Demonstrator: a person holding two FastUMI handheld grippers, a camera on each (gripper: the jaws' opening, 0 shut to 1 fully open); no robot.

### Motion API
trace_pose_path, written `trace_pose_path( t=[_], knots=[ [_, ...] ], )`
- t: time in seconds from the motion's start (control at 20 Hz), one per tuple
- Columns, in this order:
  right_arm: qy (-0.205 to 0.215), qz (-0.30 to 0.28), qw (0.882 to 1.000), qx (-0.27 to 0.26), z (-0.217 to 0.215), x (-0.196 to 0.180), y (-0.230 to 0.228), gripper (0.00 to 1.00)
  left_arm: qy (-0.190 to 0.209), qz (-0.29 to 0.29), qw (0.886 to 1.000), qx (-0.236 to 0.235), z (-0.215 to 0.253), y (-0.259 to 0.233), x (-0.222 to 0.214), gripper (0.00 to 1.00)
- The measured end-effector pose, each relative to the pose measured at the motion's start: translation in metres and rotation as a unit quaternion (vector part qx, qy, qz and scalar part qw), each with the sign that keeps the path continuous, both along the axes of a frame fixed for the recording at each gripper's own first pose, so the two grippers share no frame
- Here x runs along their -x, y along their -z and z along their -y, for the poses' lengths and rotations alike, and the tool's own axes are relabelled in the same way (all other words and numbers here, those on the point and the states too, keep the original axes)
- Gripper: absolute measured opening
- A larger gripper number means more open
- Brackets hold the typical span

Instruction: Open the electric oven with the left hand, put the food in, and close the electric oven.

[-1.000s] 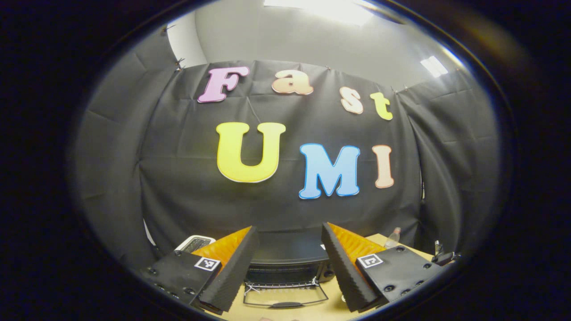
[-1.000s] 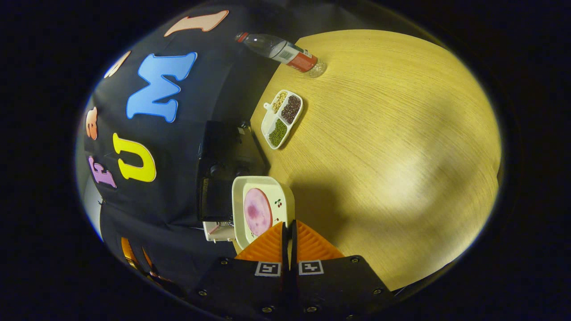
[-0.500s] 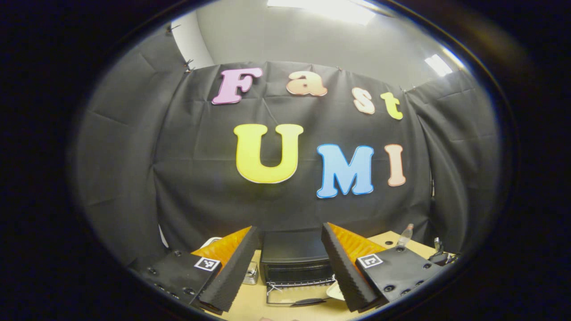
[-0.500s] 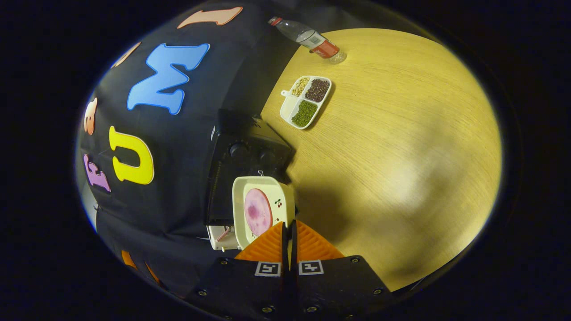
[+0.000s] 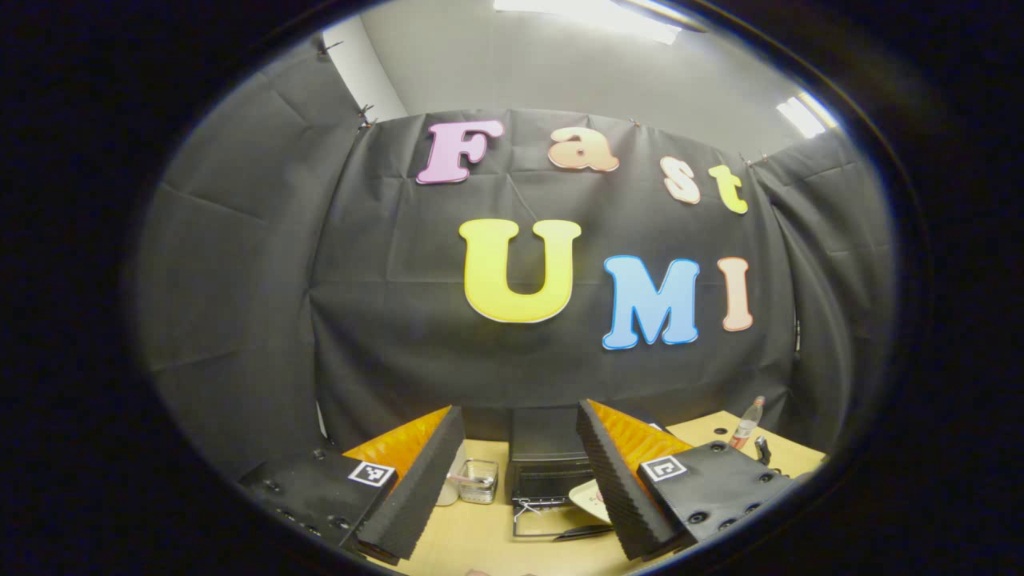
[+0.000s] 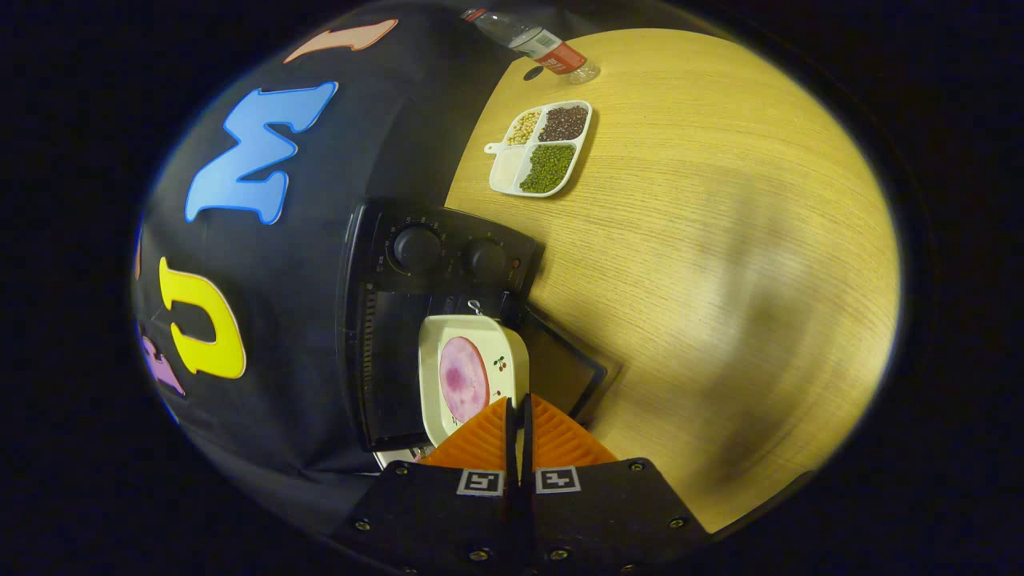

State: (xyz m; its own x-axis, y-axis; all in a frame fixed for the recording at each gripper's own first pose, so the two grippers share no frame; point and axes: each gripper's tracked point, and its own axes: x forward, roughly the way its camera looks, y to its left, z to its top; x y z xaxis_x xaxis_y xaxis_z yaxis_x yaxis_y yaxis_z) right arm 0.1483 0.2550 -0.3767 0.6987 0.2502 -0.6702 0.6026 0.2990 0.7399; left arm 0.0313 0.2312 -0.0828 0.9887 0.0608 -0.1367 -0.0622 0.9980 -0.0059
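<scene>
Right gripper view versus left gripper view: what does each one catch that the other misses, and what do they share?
Right gripper view: a bean tray, the oven's knobs and the pink slice on the plate, which the right gripper pinches in shut jaws. Left gripper view: a glass jar, ceiling lights and the left gripper, jaws open. Both: the oven with its door down, the plate, the bottle, the table.

The oven (image 6: 400, 320) stands with its door (image 6: 564, 372) dropped flat onto the counter (image 6: 720, 280), mouth unblocked. A divided dish (image 6: 542, 147) and bottle (image 6: 532, 40) stand well beyond; wide bare counter lies to the right.
</scene>
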Motion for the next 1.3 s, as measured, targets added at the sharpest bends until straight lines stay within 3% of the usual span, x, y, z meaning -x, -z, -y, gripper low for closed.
trace_pose_path(
  t=[0.1, 0.15, 0.2, 0.3, 0.35, 0.4, 0.45, 0.75, 0.8, 1.15, 1.25, 1.3],
  knots=[
    [0.030, -0.006, 1.000, -0.004, -0.008, -0.020, 0.005, 0.00, -0.007, -0.004, 1.000, -0.005, -0.007, 0.002, 0.002, 0.96],
    [0.040, -0.010, 0.999, -0.007, -0.011, -0.030, 0.008, 0.00, -0.010, -0.005, 1.000, -0.007, -0.011, 0.001, 0.003, 0.92],
    [0.050, -0.012, 0.999, -0.009, -0.016, -0.038, 0.008, 0.00, -0.014, -0.006, 1.000, -0.009, -0.015, 0.002, 0.004, 1.00],
    [0.071, -0.017, 0.997, -0.012, -0.024, -0.057, 0.012, 0.00, -0.022, -0.009, 1.000, -0.012, -0.023, 0.004, 0.005, 0.96],
    [0.083, -0.019, 0.996, -0.014, -0.031, -0.061, 0.010, 0.00, -0.026, -0.012, 0.999, -0.014, -0.027, 0.004, 0.005, 1.00],
    [0.094, -0.022, 0.995, -0.014, -0.035, -0.066, 0.010, 0.00, -0.030, -0.014, 0.999, -0.015, -0.031, 0.005, 0.005, 0.92],
    [0.105, -0.025, 0.994, -0.014, -0.040, -0.070, 0.011, 0.00, -0.035, -0.016, 0.999, -0.016, -0.035, 0.006, 0.005, 1.00],
    [0.145, -0.014, 0.989, -0.022, -0.068, -0.112, 0.014, 0.01, -0.069, -0.032, 0.997, -0.022, -0.061, 0.015, 0.012, 1.00],
    [0.149, -0.013, 0.988, -0.027, -0.073, -0.115, 0.014, 0.01, -0.072, -0.036, 0.997, -0.021, -0.063, 0.019, 0.013, 0.96],
    [0.147, 0.008, 0.989, -0.033, -0.081, -0.129, 0.011, 0.05, -0.078, -0.042, 0.996, -0.023, -0.060, 0.024, 0.009, 0.96],
    [0.133, 0.016, 0.990, -0.034, -0.080, -0.124, 0.008, 0.10, -0.071, -0.040, 0.996, -0.021, -0.049, 0.024, 0.005, 0.96],
    [0.118, 0.017, 0.992, -0.036, -0.082, -0.121, 0.008, 0.22, -0.067, -0.038, 0.997, -0.021, -0.043, 0.024, 0.001, 1.00]
  ],
)
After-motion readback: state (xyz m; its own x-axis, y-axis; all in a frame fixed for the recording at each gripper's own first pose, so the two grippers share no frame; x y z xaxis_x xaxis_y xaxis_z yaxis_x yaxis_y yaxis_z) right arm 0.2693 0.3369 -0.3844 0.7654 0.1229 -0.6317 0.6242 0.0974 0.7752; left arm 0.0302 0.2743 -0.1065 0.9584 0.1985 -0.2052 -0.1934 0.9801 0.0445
